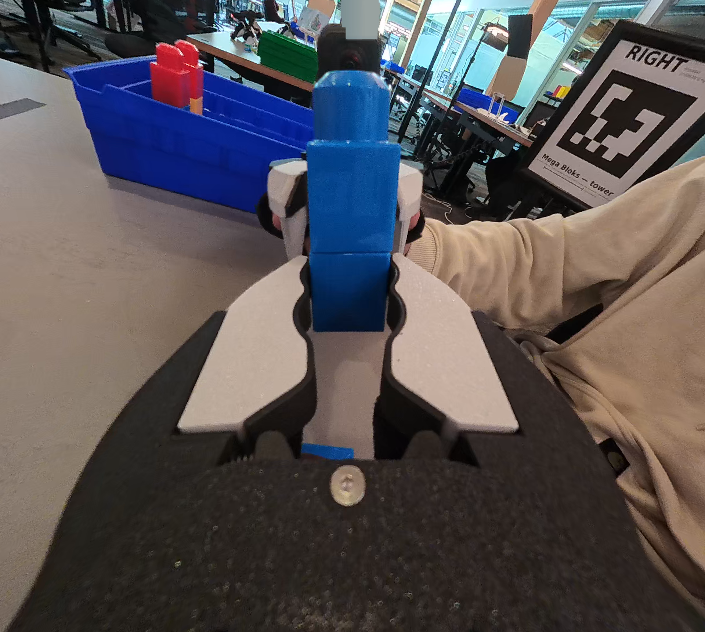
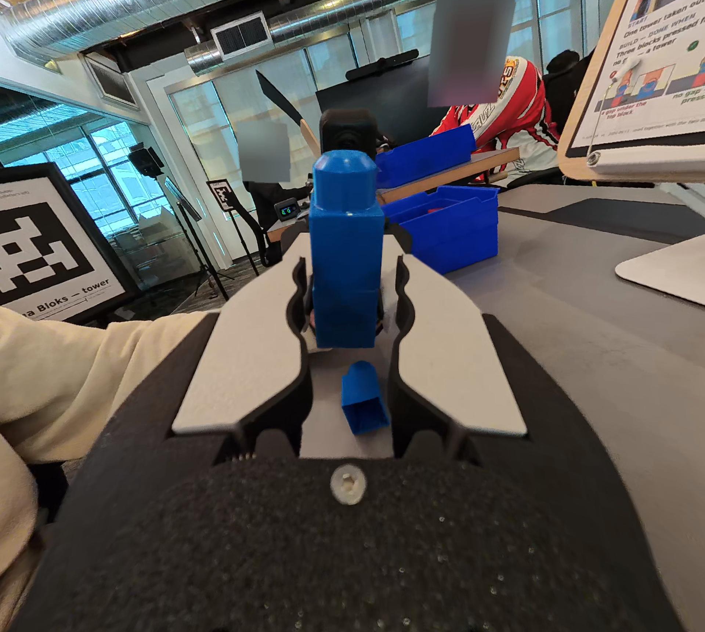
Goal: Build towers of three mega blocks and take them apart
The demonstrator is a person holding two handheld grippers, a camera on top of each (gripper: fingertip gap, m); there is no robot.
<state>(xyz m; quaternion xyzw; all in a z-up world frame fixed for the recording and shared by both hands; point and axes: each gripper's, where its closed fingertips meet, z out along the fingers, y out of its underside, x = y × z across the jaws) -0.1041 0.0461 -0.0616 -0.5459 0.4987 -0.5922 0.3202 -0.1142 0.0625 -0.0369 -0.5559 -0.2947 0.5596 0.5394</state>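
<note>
A stack of two blue blocks (image 1: 353,232) is held upright in the air above a grey bench (image 1: 95,289), between two hand-held grippers that face each other.

The left gripper (image 1: 350,289) is closed on the lower block (image 1: 349,293): both black pads of its fingers (image 1: 267,331) press the block's sides. The upper block (image 1: 353,200), with its round stud on top, stands clear above those fingers.

The right gripper (image 2: 345,293) has its fingers (image 2: 450,339) spread a little wider than the stack — a sliver of gap shows between each pad and the blue sides, so it grips nothing. In the left view its white fingertips sit on either side of the upper block.

A third blue block (image 2: 364,400) lies on its side on the bench below the right gripper. Further off stands a blue bin (image 1: 183,141) with a red tower (image 1: 175,76) in it. A cream sleeve (image 1: 534,259) reaches in from the right.

Judging by this, the stack is either one block short of a tower or partly taken apart. Either way, the left hold should stay firm and low. To finish building, the right gripper would go down for the loose block, turn it upright and press it straight onto the stud, leaving no gap. To separate, it should close squarely on the upper block and pull straight up.
</note>
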